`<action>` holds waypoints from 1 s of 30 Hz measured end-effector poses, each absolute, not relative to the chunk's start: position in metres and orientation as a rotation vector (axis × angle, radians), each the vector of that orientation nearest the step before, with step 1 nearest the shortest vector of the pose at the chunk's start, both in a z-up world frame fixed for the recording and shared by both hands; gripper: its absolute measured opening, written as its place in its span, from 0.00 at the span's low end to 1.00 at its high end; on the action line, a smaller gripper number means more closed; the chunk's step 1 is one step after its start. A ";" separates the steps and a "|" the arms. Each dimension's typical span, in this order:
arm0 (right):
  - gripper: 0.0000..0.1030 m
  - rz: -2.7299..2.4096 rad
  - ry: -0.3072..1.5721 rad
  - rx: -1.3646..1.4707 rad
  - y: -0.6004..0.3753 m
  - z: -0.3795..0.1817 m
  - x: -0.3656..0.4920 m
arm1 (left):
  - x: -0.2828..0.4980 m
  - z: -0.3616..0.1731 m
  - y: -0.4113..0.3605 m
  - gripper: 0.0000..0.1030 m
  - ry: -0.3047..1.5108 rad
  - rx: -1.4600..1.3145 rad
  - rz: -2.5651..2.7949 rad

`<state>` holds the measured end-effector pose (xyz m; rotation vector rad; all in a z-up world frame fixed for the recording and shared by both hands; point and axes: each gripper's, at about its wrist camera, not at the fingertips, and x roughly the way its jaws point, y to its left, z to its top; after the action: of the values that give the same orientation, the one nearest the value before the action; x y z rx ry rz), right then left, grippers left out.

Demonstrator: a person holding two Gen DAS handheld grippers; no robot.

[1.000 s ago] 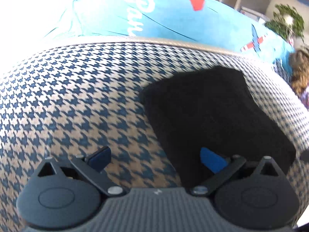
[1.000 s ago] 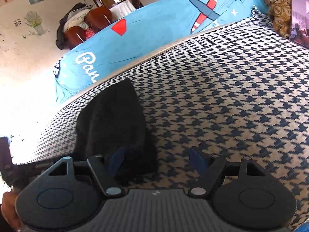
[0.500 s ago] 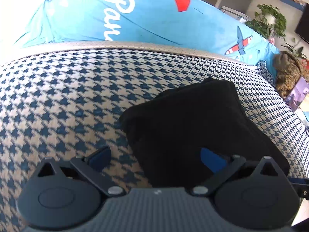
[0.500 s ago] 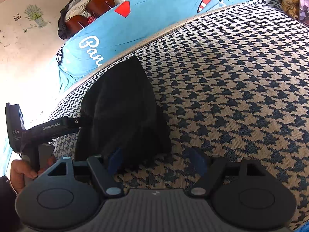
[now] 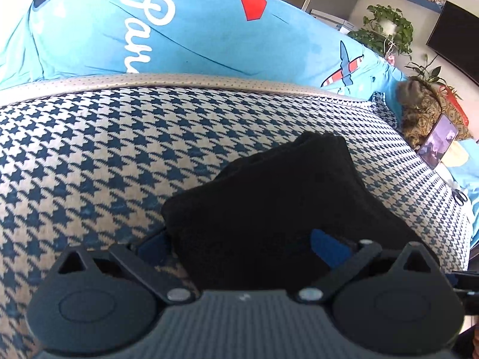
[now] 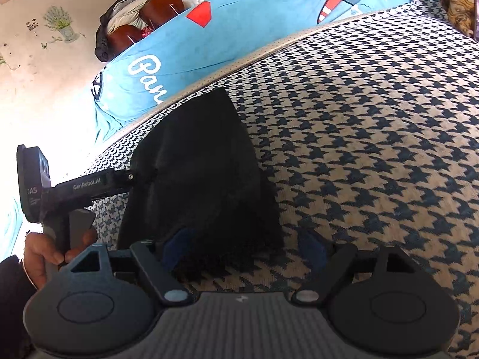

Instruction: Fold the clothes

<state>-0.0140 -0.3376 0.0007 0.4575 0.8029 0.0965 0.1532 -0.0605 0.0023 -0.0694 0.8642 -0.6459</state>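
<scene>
Both wrist views close, angled down, sharing black garment (image 5: pixel 278 197)

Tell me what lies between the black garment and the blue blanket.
In the left wrist view, bare houndstooth cover and then its beige piped edge separate the black garment from the blue blanket. Nothing else sits on that stretch.

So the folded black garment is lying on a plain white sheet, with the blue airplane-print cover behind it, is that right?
Not quite. The folded black garment lies on a blue-and-cream houndstooth cover, not a plain white sheet. Both wrist views show this pattern. The rest holds: the blue airplane-print cover sits behind it.
</scene>
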 end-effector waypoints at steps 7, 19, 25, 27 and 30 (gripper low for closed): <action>0.69 0.104 0.775 0.435 -0.328 -0.005 -0.004 | 0.152 0.004 -0.068 0.99 0.847 -0.062 -0.658; 0.63 0.097 0.770 0.433 -0.330 -0.007 -0.002 | 0.146 0.006 -0.061 0.86 0.876 -0.154 -0.736; 0.63 0.102 0.769 0.446 -0.332 -0.007 -0.003 | 0.146 0.004 -0.058 0.88 0.891 -0.128 -0.717; 0.62 0.099 0.769 0.453 -0.332 -0.007 -0.004 | 0.147 0.003 -0.057 0.92 0.897 -0.148 -0.729; 0.63 0.092 0.769 0.463 -0.332 -0.007 -0.004 | 0.149 0.000 -0.063 0.99 0.893 -0.156 -0.730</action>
<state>-0.0041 -0.3318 -0.0065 0.4628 0.7688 0.0921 0.1491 -0.0629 0.0004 -0.1563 0.8929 -0.7299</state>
